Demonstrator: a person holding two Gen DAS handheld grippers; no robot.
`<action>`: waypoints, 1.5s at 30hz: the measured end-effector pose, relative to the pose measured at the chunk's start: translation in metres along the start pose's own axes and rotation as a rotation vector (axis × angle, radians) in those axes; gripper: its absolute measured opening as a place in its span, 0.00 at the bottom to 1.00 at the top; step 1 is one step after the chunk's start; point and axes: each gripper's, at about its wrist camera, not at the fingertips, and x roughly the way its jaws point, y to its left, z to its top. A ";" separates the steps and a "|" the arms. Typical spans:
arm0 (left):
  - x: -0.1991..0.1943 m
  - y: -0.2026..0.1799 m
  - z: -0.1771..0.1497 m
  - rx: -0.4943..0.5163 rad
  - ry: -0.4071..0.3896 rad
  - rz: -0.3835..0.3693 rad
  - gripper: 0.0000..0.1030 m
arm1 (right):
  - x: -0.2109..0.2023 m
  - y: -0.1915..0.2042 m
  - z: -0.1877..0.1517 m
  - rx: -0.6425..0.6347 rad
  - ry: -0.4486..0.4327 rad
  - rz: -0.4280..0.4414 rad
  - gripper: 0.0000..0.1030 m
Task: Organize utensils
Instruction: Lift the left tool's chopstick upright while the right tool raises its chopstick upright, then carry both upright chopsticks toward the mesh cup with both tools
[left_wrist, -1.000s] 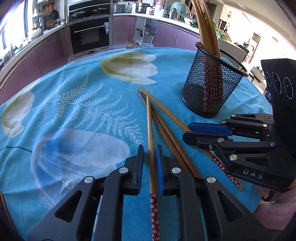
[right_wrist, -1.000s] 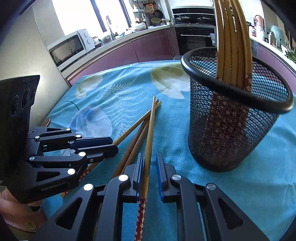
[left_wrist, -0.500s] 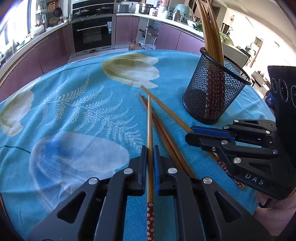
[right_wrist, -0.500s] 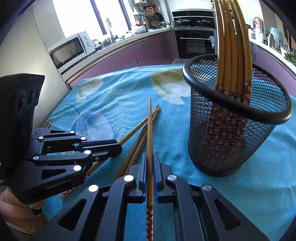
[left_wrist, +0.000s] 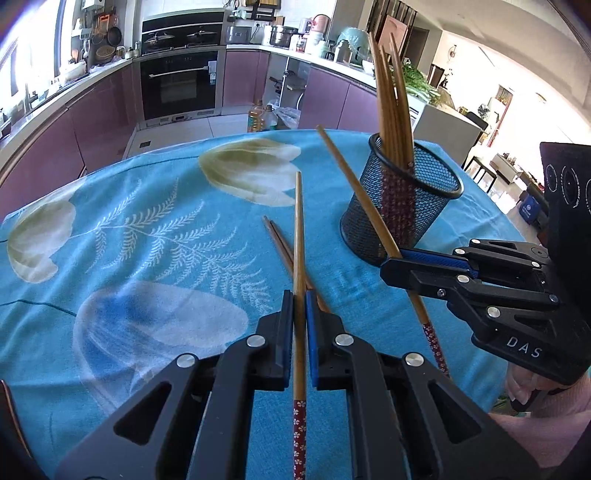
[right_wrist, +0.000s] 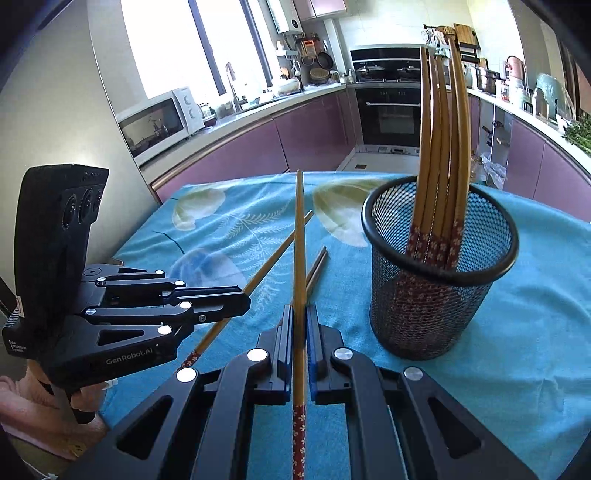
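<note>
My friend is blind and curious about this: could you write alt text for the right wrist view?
A black claw grips one wooden chopstick, lifted and pointing away over a blue floral tablecloth. To its right a black mesh cup holds more chopsticks; at left a second claw holds another, with two left on the cloth.

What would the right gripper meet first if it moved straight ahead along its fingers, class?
Likely nothing nearby: the right gripper, shut on a chopstick, points past the left of the mesh holder, over the blue tablecloth. Depth is unclear.
</note>
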 end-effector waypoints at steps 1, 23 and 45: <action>-0.002 0.000 0.001 -0.003 -0.005 -0.009 0.07 | -0.003 0.000 0.001 -0.002 -0.008 0.000 0.06; -0.038 -0.007 0.011 0.005 -0.069 -0.089 0.07 | -0.034 -0.009 0.007 0.017 -0.100 0.002 0.06; -0.065 -0.012 0.024 0.022 -0.134 -0.138 0.07 | -0.058 -0.021 0.011 0.034 -0.172 -0.007 0.06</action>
